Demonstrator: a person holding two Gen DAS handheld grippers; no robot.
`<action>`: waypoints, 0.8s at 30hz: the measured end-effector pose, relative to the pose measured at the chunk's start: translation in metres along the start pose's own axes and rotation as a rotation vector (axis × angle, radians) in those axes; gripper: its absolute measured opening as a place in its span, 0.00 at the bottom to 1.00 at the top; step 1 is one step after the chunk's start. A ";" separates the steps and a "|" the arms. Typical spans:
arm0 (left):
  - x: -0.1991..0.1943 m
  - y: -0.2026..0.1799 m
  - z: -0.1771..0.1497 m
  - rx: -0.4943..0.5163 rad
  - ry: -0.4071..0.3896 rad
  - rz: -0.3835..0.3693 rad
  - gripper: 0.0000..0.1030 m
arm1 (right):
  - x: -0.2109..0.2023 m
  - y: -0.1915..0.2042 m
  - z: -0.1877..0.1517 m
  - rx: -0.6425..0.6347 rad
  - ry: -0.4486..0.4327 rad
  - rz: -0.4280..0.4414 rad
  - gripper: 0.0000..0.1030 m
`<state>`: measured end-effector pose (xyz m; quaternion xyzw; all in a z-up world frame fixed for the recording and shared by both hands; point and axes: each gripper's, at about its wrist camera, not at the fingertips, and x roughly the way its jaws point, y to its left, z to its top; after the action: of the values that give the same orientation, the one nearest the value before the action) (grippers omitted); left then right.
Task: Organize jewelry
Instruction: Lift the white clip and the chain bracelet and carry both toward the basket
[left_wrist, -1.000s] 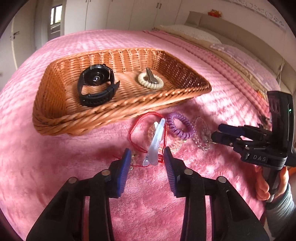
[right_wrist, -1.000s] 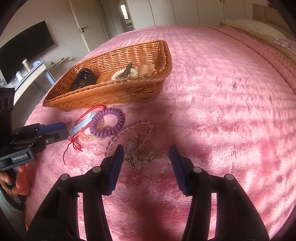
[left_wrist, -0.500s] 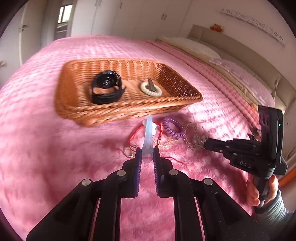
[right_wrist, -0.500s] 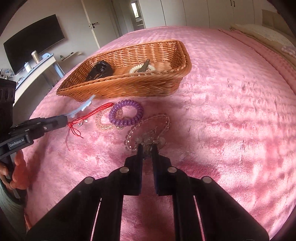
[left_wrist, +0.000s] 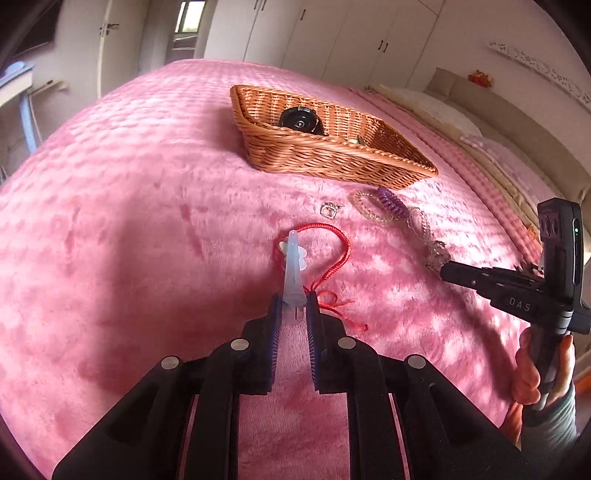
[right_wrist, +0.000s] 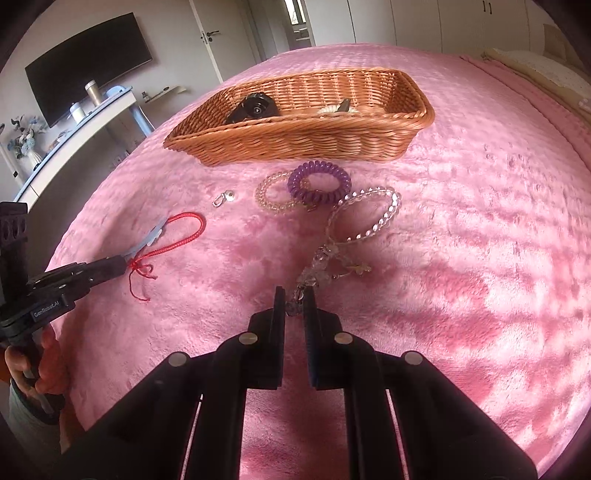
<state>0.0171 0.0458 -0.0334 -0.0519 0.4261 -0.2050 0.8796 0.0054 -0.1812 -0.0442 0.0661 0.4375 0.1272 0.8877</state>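
Note:
On the pink bedspread my left gripper (left_wrist: 293, 301) grips the end of a pale blue hair clip (left_wrist: 293, 266); its jaws are easing open slightly, with the clip still pressed between the pads. A red cord bracelet (left_wrist: 341, 251) is tangled around the clip. My right gripper (right_wrist: 294, 295) is shut on the tassel end of a clear crystal bead bracelet (right_wrist: 373, 214), whose loop trails out ahead. A wicker basket (right_wrist: 295, 140) beyond holds a black watch (right_wrist: 255, 107) and a white coil tie (right_wrist: 334, 109).
A purple coil hair tie (right_wrist: 319, 182), a pinkish bead bracelet (right_wrist: 271, 195) and a small silver charm (right_wrist: 223, 198) lie loose in front of the basket. A desk and a wall screen stand off the bed to the left; pillows lie far right.
Both grippers closed, the left on the hair clip and the right on the crystal bracelet. The left drew the clip and red cord away from the pile; the right pulled the bracelet back.

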 end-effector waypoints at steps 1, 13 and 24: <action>-0.001 0.000 -0.001 0.006 0.006 -0.006 0.17 | -0.001 0.001 -0.001 -0.004 0.000 0.000 0.08; 0.012 -0.017 0.026 0.175 0.059 0.028 0.32 | -0.013 -0.017 -0.005 0.013 -0.019 -0.003 0.10; 0.036 -0.018 0.021 0.185 0.102 0.035 0.20 | -0.012 -0.015 -0.002 -0.004 -0.035 -0.006 0.41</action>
<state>0.0477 0.0130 -0.0414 0.0475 0.4505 -0.2304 0.8612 -0.0008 -0.1985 -0.0397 0.0655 0.4217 0.1244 0.8958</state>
